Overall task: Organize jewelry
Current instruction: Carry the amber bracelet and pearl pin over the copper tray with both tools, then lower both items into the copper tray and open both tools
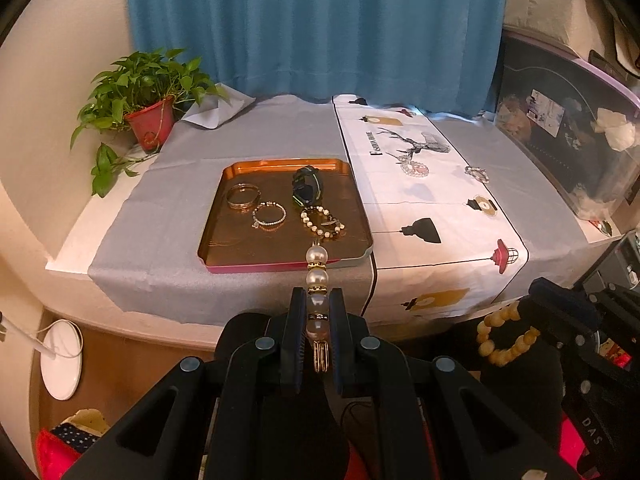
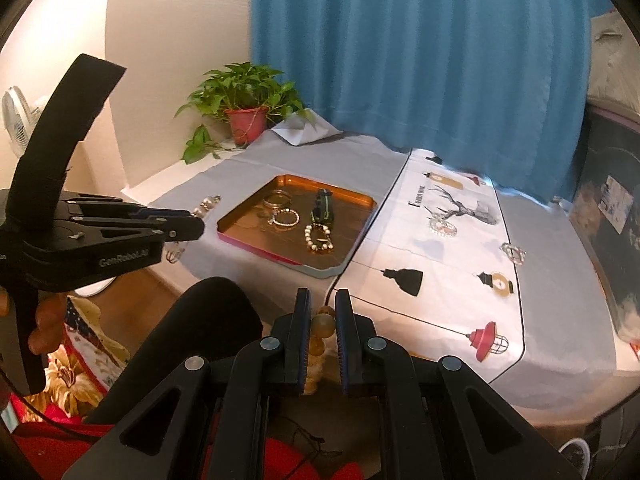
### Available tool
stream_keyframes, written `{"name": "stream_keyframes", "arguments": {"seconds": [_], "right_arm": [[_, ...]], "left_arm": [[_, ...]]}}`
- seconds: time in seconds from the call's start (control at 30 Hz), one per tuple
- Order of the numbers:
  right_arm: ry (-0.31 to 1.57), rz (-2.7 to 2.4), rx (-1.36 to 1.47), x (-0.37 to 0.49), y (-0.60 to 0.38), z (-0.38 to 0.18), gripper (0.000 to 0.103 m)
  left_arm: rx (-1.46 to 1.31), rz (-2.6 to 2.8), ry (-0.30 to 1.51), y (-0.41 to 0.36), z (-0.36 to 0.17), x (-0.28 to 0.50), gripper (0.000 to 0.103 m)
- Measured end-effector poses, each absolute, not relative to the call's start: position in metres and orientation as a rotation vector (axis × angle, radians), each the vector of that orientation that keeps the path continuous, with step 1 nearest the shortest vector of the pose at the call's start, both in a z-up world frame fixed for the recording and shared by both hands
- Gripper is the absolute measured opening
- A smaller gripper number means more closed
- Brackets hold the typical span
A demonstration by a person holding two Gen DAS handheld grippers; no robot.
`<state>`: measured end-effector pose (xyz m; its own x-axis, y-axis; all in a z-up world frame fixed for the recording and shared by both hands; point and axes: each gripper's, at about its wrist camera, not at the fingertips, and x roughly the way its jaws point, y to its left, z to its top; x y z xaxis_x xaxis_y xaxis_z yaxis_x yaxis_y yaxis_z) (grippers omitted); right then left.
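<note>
My left gripper (image 1: 317, 300) is shut on a large pearl bracelet (image 1: 317, 268), held in front of the table's near edge, just short of the copper tray (image 1: 224, 236). The tray holds gold bangles (image 1: 242, 196), a thin beaded bracelet (image 1: 269, 216), a dark watch (image 1: 307, 187) and a pearl-and-dark bead bracelet (image 1: 323, 221). My right gripper (image 2: 322, 304) is shut on a yellow wooden bead bracelet (image 2: 322, 322), which also shows in the left wrist view (image 1: 502, 334). Two crystal bracelets (image 2: 442, 227) (image 2: 513, 254) lie on the printed runner (image 2: 436, 280).
A potted plant (image 1: 148, 120) stands at the table's back left. A blue curtain (image 1: 312, 28) hangs behind. A clear storage box (image 1: 568, 148) stands at the right. A white fan base (image 1: 62, 360) sits on the floor at left. A grey cloth (image 1: 168, 224) covers the table.
</note>
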<state>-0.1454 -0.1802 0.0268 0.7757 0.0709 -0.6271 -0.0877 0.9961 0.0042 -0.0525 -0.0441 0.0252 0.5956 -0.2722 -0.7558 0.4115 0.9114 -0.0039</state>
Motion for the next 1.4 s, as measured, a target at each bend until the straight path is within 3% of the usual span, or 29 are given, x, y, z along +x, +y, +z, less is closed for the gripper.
{"name": "stream_keyframes", "arguments": {"seconds": [0.57, 1.4], "right_arm": [[0.72, 0.106, -0.024, -0.111, -0.178, 0.018, 0.013], [0.721, 0.218, -0.035, 0.093, -0.149, -0.016, 0.013]], "left_arm": [[0.144, -0.395, 0.946, -0.04, -0.006, -0.013, 0.009], [0.127, -0.317, 0.919, -0.042, -0.042, 0.164, 0.009]]}}
